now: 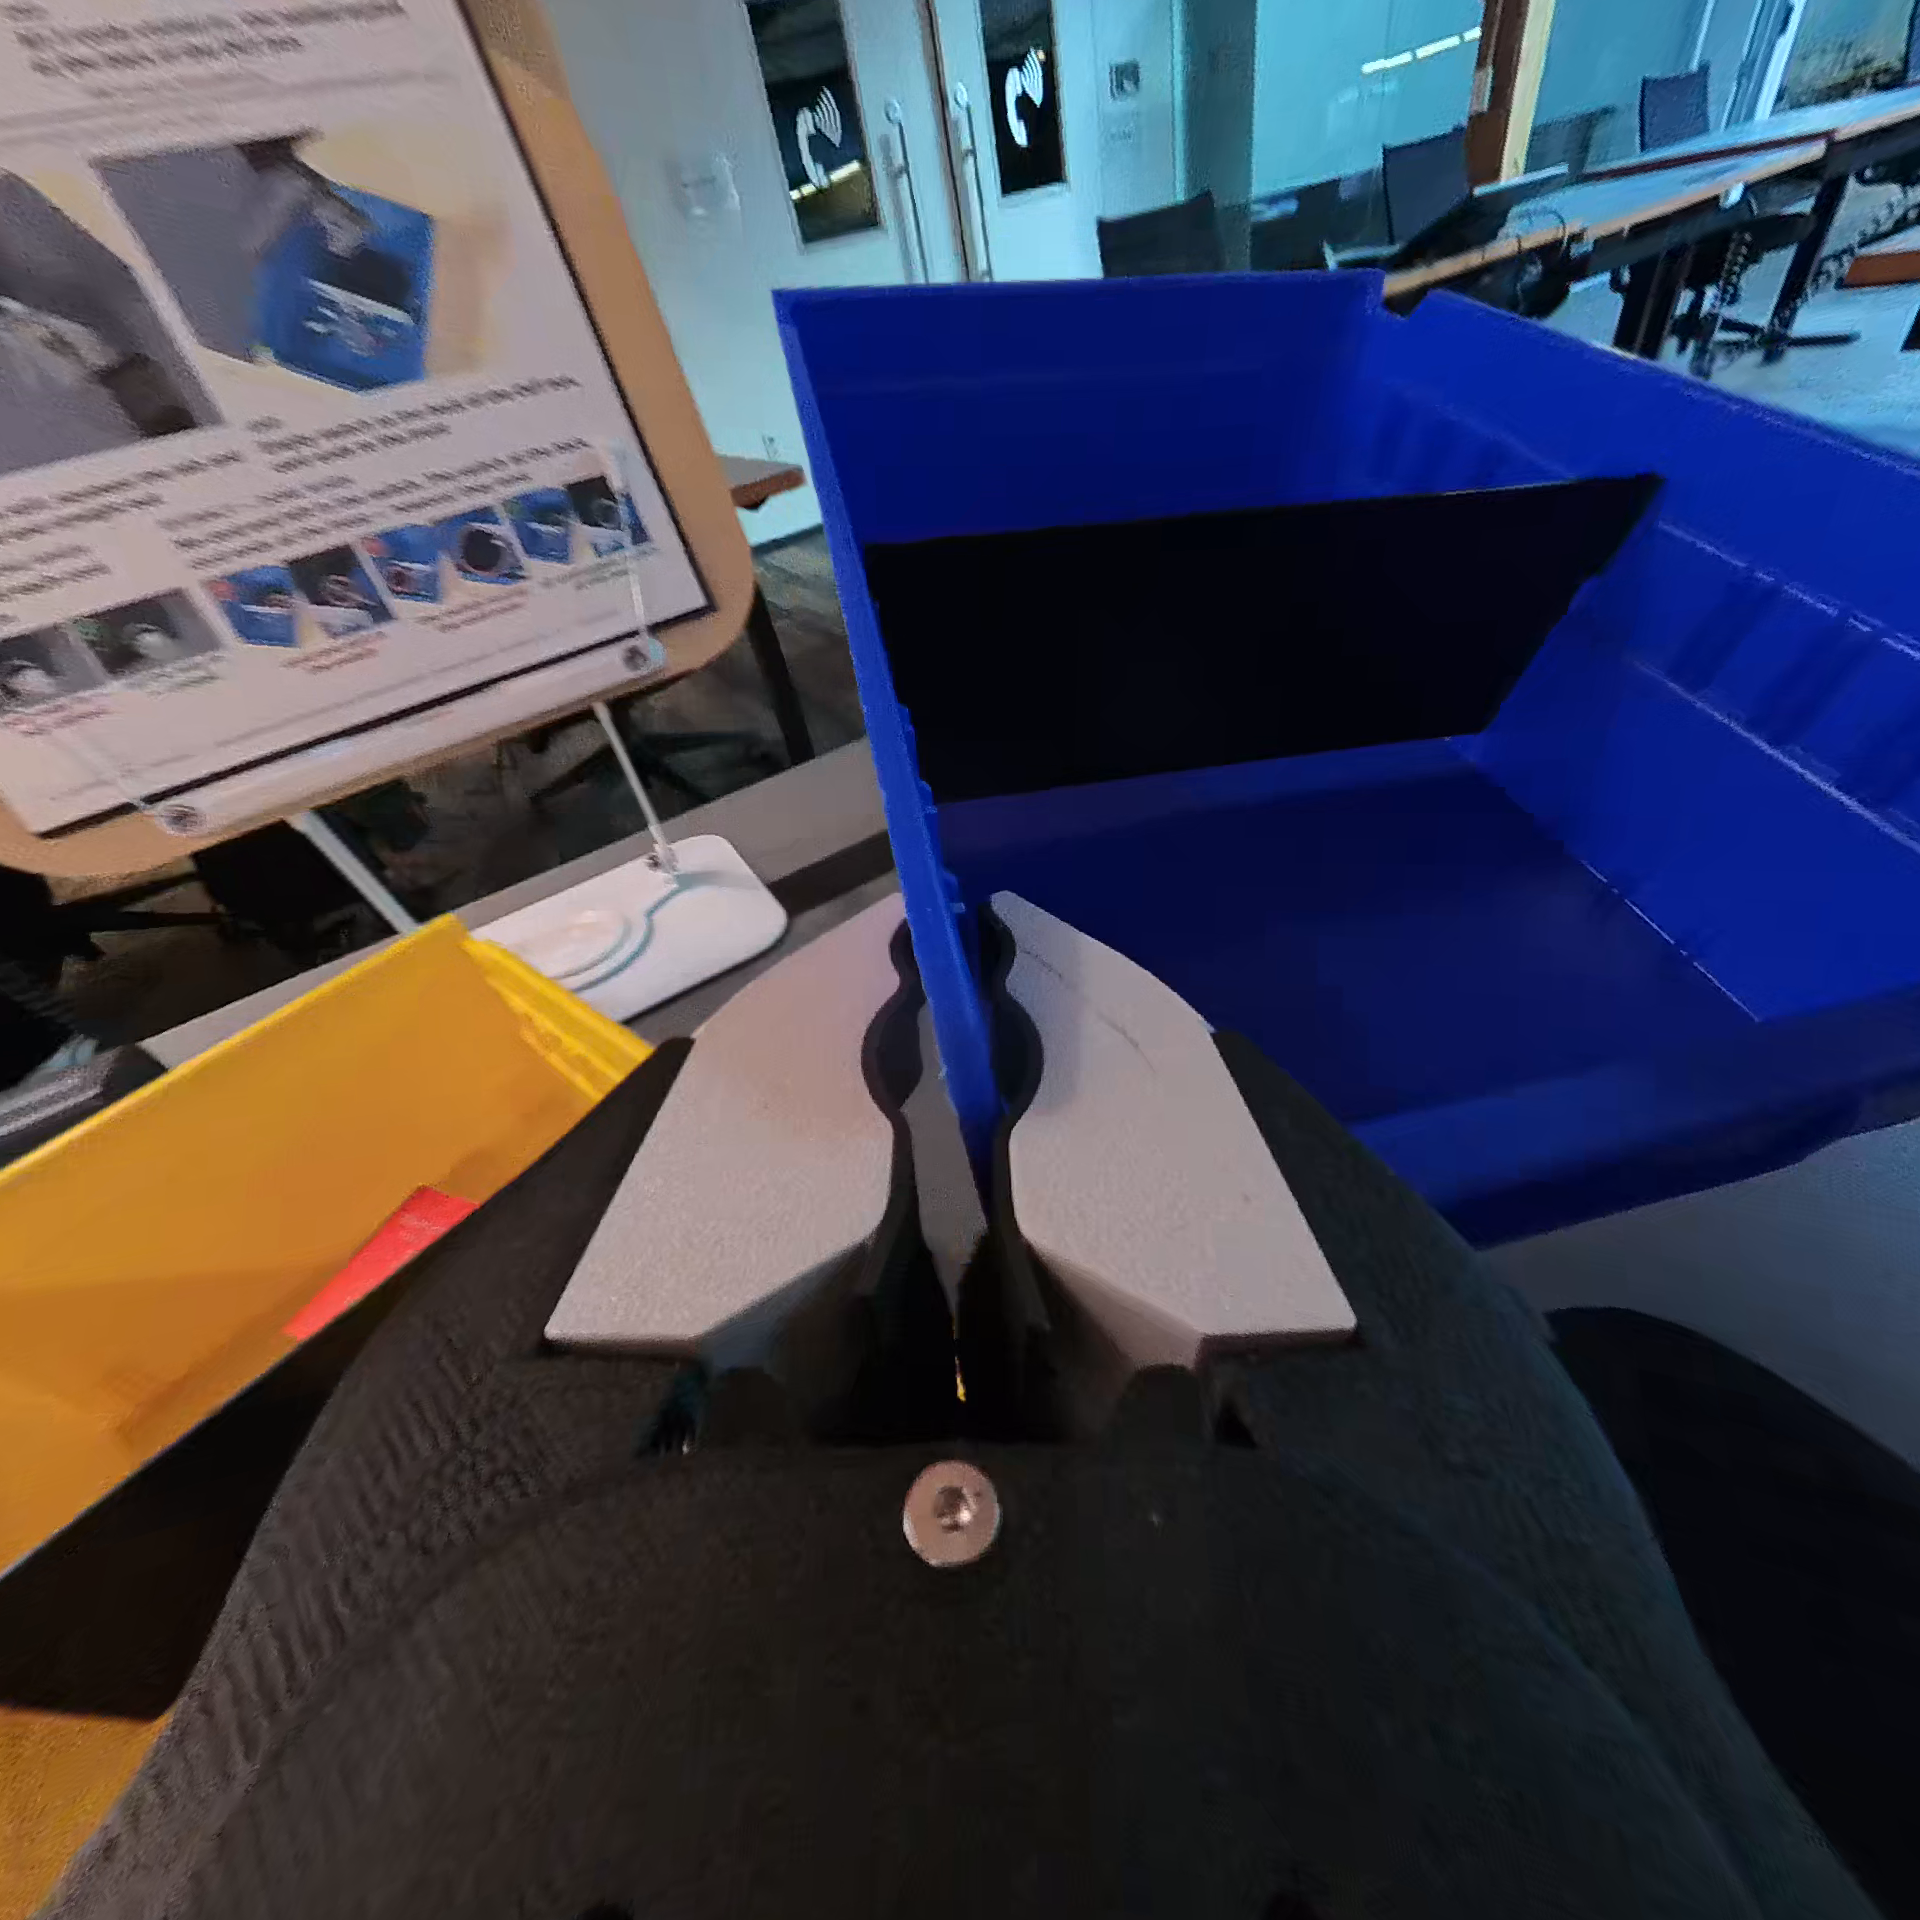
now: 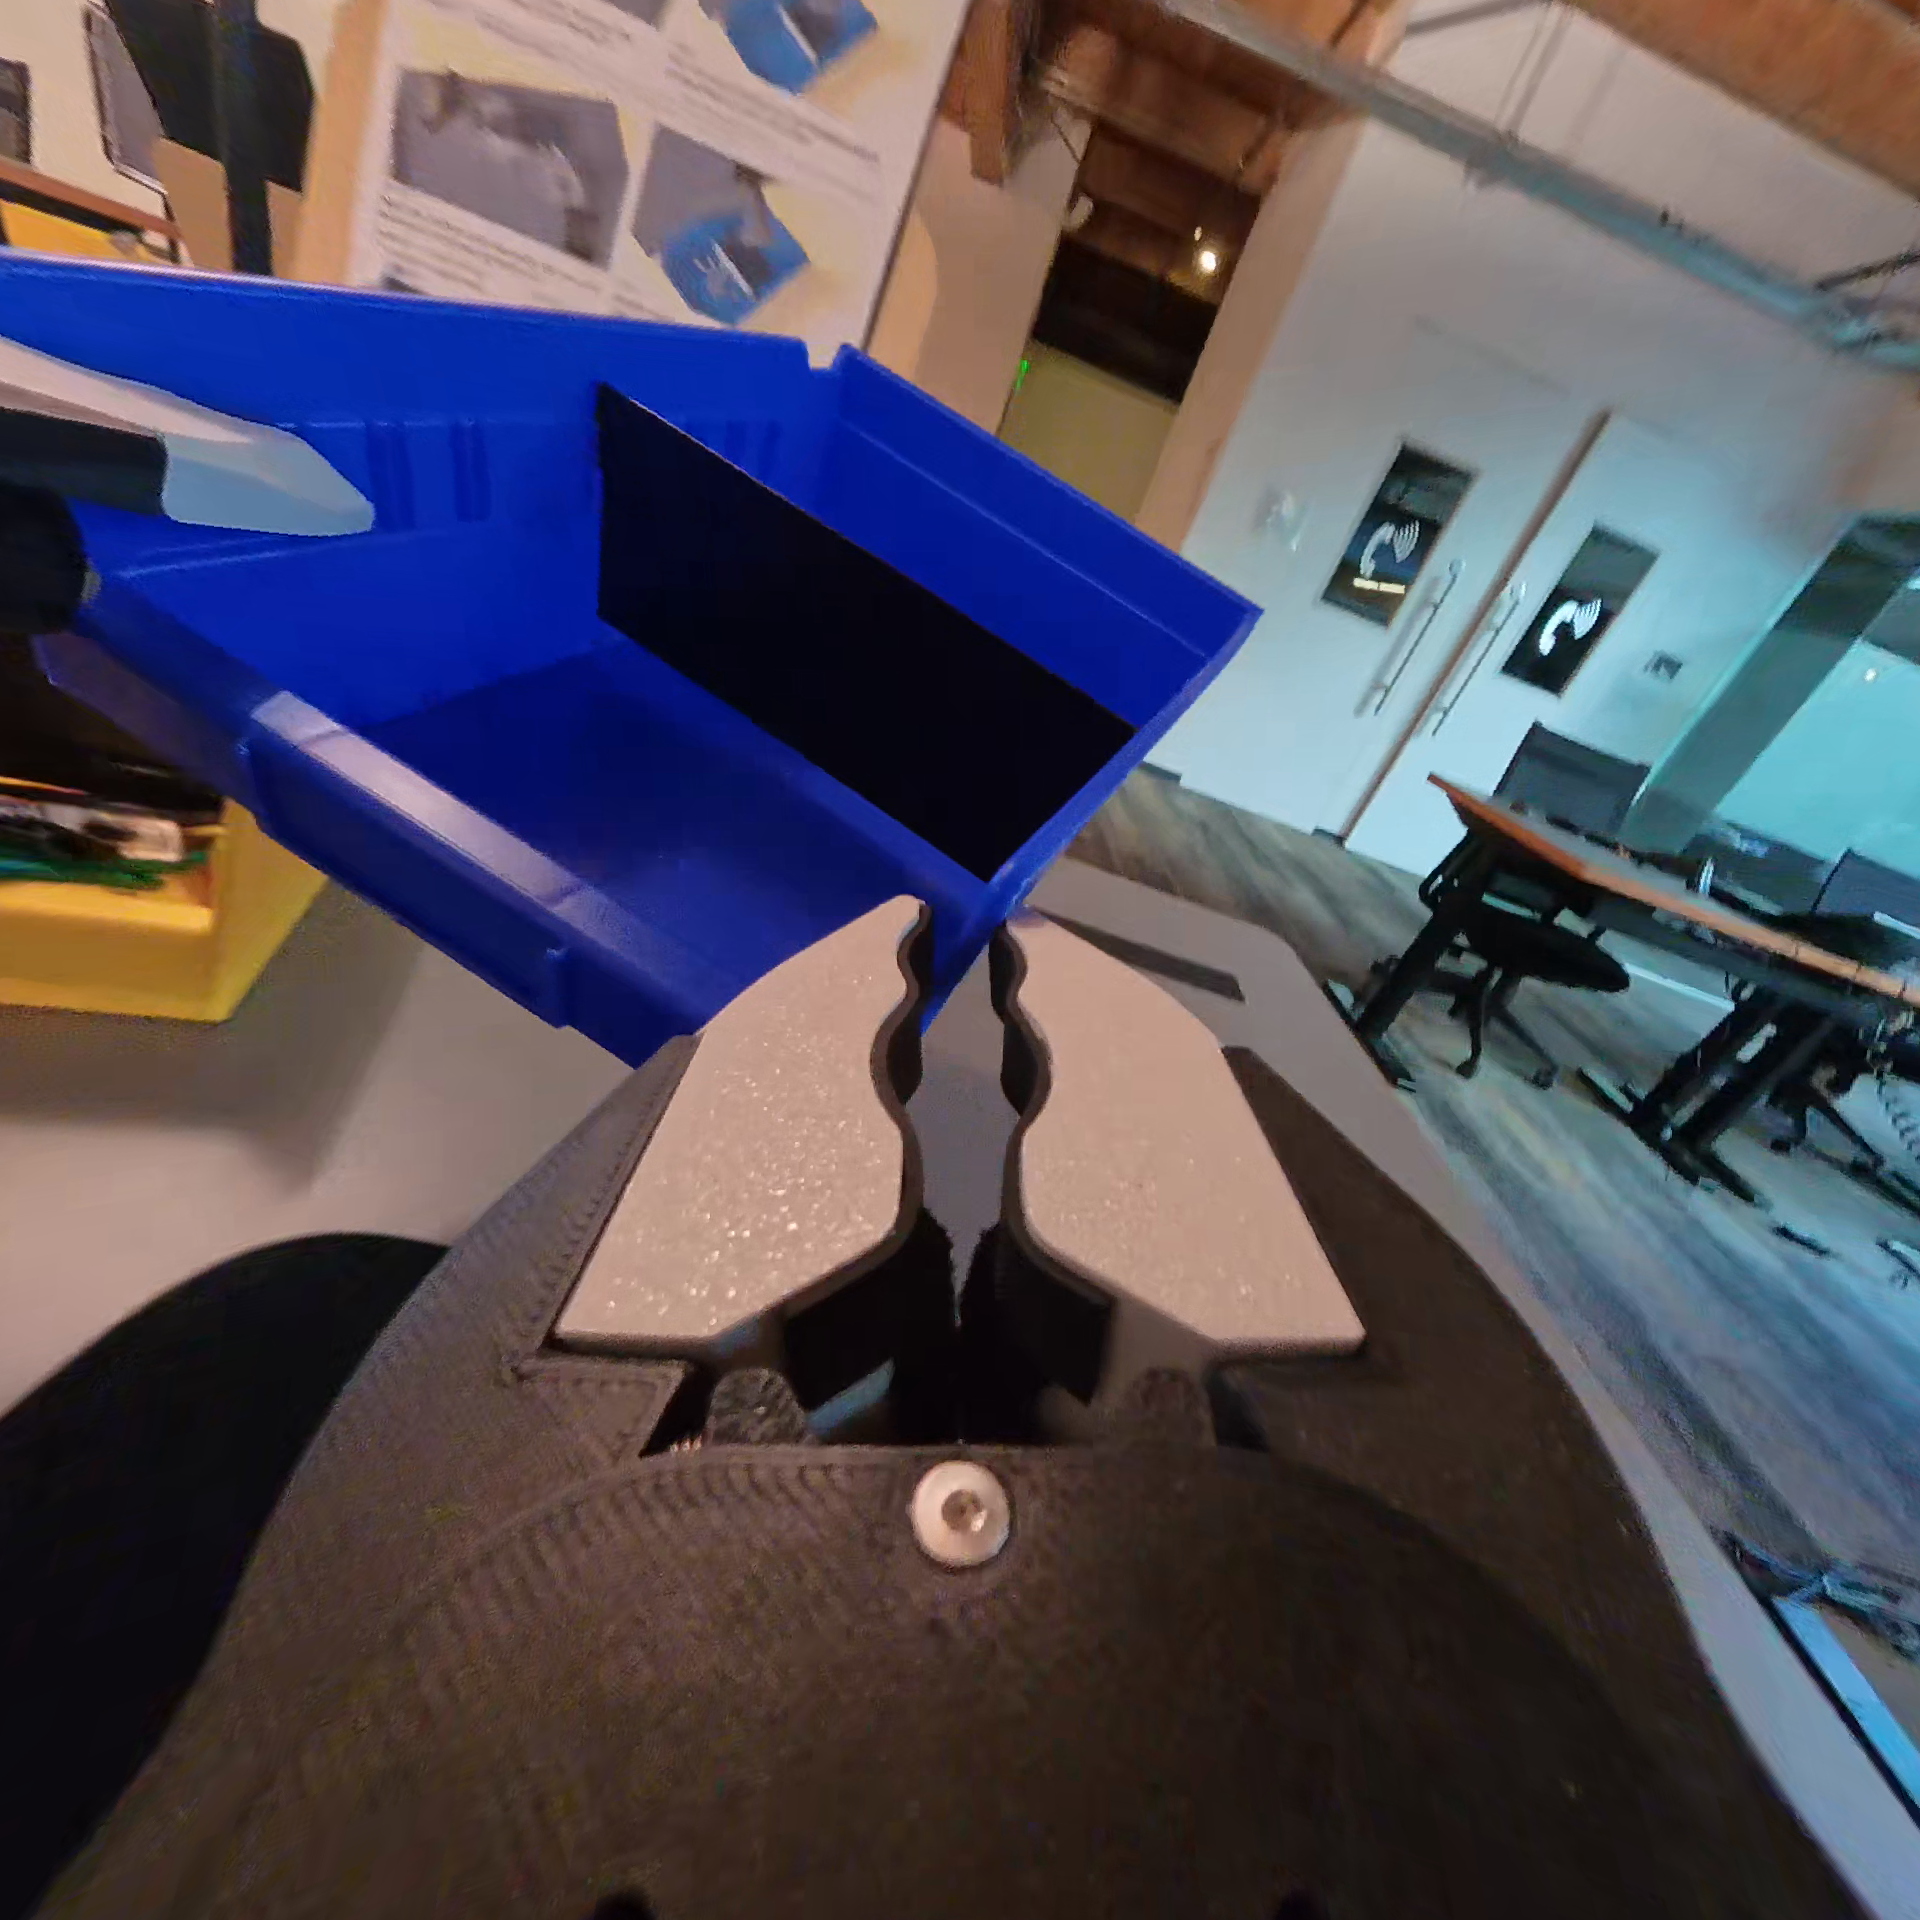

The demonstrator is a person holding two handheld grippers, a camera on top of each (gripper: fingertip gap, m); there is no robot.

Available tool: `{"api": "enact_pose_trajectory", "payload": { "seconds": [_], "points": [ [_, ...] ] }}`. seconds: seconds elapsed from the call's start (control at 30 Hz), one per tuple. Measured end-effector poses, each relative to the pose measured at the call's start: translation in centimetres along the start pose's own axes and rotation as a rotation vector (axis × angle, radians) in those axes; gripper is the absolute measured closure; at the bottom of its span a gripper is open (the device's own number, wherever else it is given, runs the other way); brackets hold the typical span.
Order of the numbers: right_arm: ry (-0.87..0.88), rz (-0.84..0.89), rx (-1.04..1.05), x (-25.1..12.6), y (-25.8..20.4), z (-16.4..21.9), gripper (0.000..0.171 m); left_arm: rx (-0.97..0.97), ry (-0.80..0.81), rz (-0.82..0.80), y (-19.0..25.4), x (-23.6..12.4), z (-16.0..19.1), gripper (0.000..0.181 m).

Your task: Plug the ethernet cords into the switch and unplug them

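Left gripper point(image 1: 951, 935): jaws clamped on blue bin point(image 1: 1299, 914) side wall.
Right gripper point(image 2: 961, 935): jaws clamped on opposite wall of blue bin point(image 2: 623, 769).
Bin: tilted above grey surface point(image 2: 208, 1122).

Right gripper point(image 2: 958, 940) pinches the near right wall of the blue bin point(image 2: 582, 769), which tilts above the grey table point(image 2: 260, 1122); left gripper point(image 2: 260, 488) grips its far-left side.
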State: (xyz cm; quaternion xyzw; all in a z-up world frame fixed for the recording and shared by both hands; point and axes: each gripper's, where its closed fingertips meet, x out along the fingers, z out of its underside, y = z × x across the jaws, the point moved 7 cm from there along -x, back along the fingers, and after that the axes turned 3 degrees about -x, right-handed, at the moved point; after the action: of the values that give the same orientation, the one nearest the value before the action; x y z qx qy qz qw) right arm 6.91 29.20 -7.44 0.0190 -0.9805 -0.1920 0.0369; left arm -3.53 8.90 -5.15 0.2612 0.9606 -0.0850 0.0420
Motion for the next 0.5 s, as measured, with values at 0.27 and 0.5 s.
{"api": "enact_pose_trajectory", "payload": {
  "seconds": [0.27, 0.5],
  "points": [
    [-0.173, 0.065, 0.172, 0.8, 2.6, 5.5, 0.164, 0.039, -0.095, 0.048, 4.5, 4.1, 4.1, 0.169],
    [-0.268, 0.056, 0.182, 0.9, 3.2, 7.9, 0.164, 0.003, -0.174, 0.108, 6.0, 5.6, 7.0, 0.166]
  ]
}}
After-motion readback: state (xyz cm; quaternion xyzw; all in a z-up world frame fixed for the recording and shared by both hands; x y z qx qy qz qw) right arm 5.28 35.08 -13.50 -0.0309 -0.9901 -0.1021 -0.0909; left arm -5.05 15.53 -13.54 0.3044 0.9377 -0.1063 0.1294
